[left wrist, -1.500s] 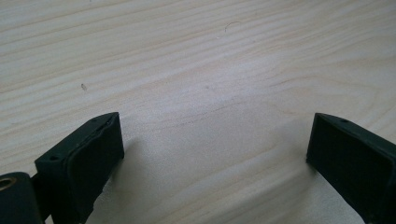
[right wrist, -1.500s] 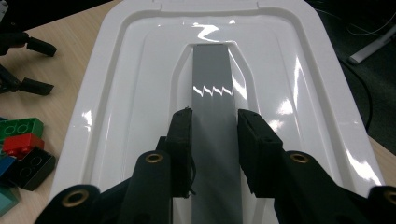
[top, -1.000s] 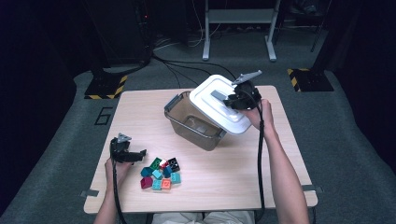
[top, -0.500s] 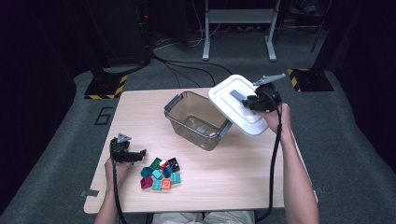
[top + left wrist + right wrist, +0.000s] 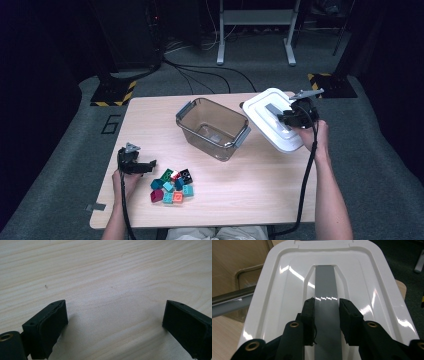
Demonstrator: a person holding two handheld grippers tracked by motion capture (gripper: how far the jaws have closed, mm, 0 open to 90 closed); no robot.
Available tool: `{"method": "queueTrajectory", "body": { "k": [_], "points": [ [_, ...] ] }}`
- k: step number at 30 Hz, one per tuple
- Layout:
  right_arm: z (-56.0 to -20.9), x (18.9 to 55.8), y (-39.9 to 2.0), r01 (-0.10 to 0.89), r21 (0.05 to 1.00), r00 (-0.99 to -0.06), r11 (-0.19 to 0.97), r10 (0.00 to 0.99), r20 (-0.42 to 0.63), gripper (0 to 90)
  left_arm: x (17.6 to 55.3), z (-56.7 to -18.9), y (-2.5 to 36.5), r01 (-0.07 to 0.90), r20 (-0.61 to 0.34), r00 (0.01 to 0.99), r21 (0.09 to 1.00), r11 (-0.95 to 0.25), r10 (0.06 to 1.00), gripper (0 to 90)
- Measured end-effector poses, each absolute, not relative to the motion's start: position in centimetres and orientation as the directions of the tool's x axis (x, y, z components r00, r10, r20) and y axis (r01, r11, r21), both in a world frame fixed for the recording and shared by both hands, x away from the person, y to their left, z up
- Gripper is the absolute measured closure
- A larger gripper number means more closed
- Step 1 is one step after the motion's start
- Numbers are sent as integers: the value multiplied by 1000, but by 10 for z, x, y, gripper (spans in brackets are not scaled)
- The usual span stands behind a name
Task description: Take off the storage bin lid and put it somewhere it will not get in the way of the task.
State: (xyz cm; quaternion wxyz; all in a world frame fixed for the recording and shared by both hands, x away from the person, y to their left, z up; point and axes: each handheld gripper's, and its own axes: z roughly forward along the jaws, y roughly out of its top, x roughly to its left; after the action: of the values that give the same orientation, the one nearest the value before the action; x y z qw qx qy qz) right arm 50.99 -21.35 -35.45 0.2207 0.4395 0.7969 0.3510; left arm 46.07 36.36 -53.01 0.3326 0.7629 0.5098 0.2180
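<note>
My right gripper is shut on the grey handle of a white lid, which hangs tilted above the table's right side, beside the bin. In the right gripper view both pads clamp that handle. The clear brownish bin stands uncovered and empty at the table's middle. Near the front left edge my left gripper rests open, its jaws wide apart over bare wood. A heap of several coloured bricks lies just to its right.
The wooden table ends close behind the bin. Grey carpet surrounds it, with cables, metal stand legs and yellow-black marked floor plates at the back.
The right hand has carried the lid from over the bin to the right and slightly down, so the bin now stands uncovered. The left gripper has stayed put.
</note>
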Motion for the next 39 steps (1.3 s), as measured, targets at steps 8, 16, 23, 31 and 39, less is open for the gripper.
{"method": "queueTrajectory", "body": {
  "k": [8, 16, 23, 31, 39],
  "points": [
    [-371, 506, -228, 574, 746, -479, 338, 877, -28, 668, 461, -530, 364, 629, -7, 385, 734, -256, 923, 64],
    [-392, 505, -240, 606, 730, -431, 317, 902, -33, 668, 460, -530, 363, 630, -9, 383, 734, -254, 924, 65],
    [-417, 510, -241, 638, 715, -398, 286, 917, -11, 668, 460, -530, 363, 631, -11, 384, 733, -254, 923, 71],
    [-447, 520, -241, 686, 683, -365, 251, 931, 25, 668, 460, -530, 364, 633, -10, 384, 731, -255, 923, 76],
    [-469, 527, -241, 716, 661, -317, 225, 948, 21, 668, 460, -530, 364, 630, -10, 385, 734, -255, 923, 81]
  ]
}}
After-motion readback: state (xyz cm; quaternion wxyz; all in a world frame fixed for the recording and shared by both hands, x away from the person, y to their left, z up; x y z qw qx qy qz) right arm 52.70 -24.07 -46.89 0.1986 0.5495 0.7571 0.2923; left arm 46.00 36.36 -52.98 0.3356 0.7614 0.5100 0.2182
